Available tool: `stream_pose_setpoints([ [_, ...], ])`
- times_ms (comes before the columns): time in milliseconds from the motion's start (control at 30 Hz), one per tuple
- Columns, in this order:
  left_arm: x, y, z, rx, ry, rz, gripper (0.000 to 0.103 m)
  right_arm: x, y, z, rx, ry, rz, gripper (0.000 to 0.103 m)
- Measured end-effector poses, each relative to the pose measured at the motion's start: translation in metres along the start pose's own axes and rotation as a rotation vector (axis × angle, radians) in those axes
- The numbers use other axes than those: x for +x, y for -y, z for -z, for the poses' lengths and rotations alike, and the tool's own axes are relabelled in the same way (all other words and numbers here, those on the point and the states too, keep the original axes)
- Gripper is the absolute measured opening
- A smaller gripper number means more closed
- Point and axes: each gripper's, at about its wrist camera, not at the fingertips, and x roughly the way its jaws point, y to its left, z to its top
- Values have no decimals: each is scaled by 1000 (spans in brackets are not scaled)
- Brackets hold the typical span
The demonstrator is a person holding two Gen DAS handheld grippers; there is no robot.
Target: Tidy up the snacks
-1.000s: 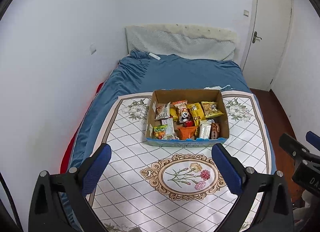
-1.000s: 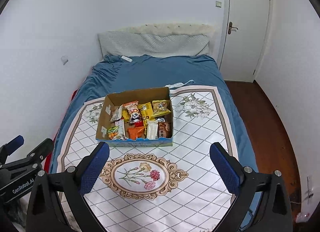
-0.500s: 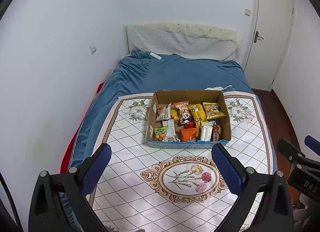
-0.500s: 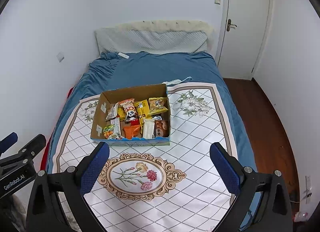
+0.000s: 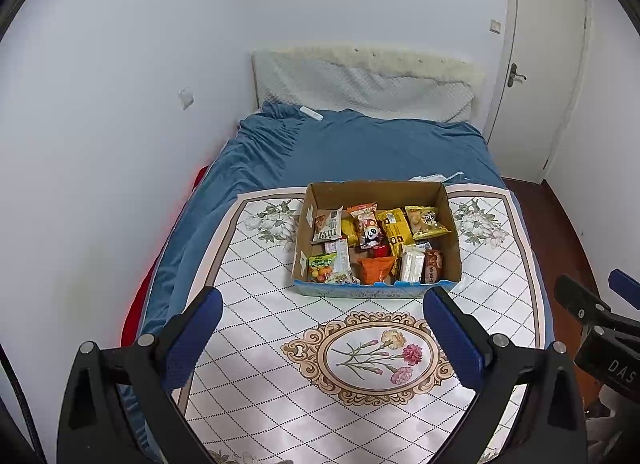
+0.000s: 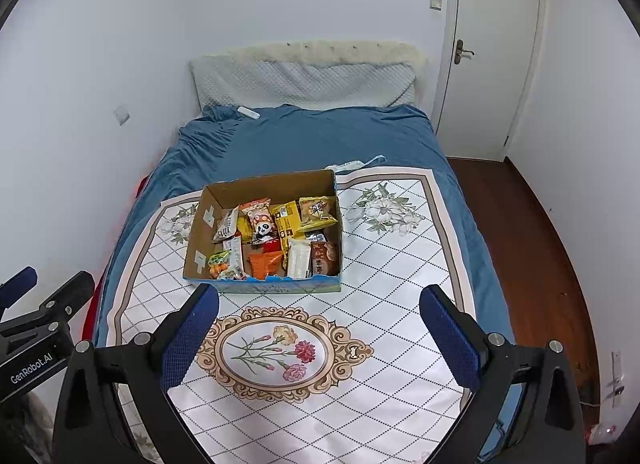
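A shallow cardboard box (image 5: 316,200) (image 6: 200,228) sits on a patterned cloth on the bed, holding several snack packets. Among them are a panda packet (image 5: 370,228) (image 6: 262,226), an orange packet (image 5: 376,268) (image 6: 264,260) and a yellow packet (image 5: 426,220) (image 6: 316,212). My left gripper (image 5: 322,340) is open, well short of the box, above the cloth. My right gripper (image 6: 320,338) is also open with nothing between its fingers, equally far back. The right gripper's body shows at the left wrist view's right edge; the left's at the right wrist view's left edge.
The white diamond-patterned cloth (image 5: 256,296) (image 6: 400,284) with a flower medallion covers the near half of a blue-sheeted bed (image 5: 360,148) (image 6: 320,136). A white wall runs along the left; a closed door (image 5: 540,76) (image 6: 492,56) and wooden floor (image 6: 532,232) lie to the right.
Both views have drifted slightly; the box sits a little lower and closer in the right wrist view. Both grippers stay open and nothing was touched.
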Motion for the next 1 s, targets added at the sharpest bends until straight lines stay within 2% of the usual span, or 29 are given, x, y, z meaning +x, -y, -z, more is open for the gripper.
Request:
stream_pose_setpoints([
  [1000, -6, 3, -1, 15, 14, -9, 103, -10, -1, -5, -4, 13, 3, 102],
])
